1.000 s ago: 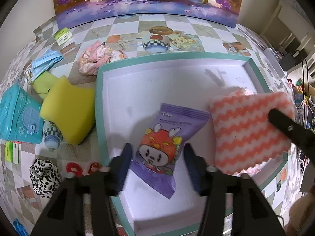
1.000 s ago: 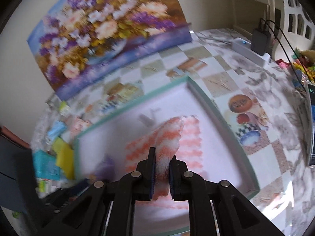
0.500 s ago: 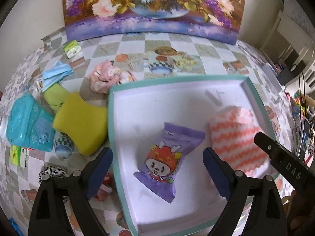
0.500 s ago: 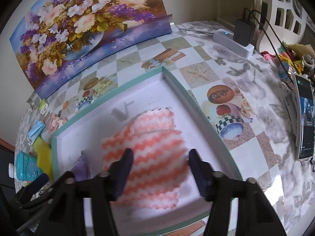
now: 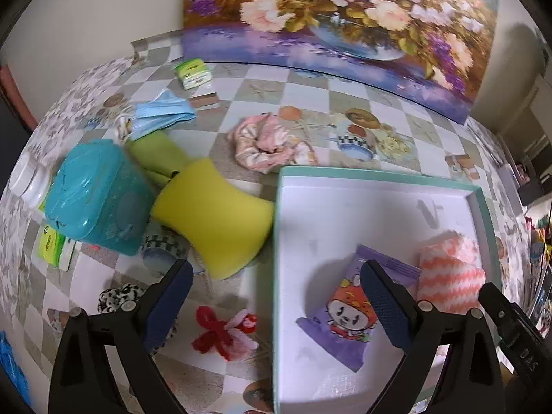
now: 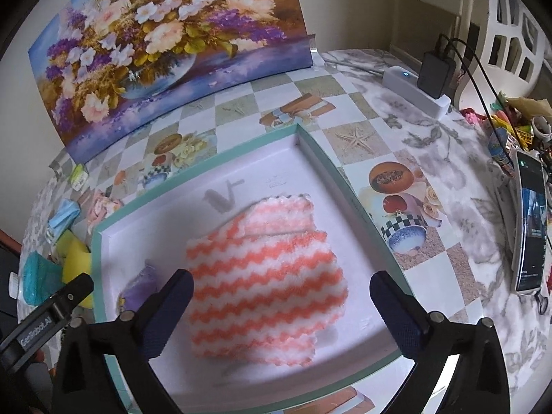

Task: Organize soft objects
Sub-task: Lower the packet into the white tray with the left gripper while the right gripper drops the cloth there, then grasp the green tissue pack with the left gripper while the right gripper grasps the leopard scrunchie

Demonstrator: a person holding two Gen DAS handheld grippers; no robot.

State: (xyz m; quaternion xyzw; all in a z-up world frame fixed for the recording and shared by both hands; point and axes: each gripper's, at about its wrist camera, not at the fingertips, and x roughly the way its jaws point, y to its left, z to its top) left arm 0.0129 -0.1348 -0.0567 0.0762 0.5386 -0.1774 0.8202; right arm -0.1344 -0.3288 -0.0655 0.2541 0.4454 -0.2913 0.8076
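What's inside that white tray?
The tray holds a purple packet and a striped cloth. Anything beneath the folded cloth is hidden.

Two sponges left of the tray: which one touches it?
The yellow sponge: its edge meets the tray wall. The green sponge lies farther back, behind it.

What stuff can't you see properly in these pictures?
- Purple cartoon snack packet: in the left wrist view a gripper finger covers its upper part; in the right wrist view it is blurred and half hidden behind a finger.
- Black-and-white spotted scrunchie: left wrist view, partly behind the other finger.
- Blue plastic thing: left wrist view, cut off by the picture edge.
- Phone screen: right wrist view, too small and warped to read.
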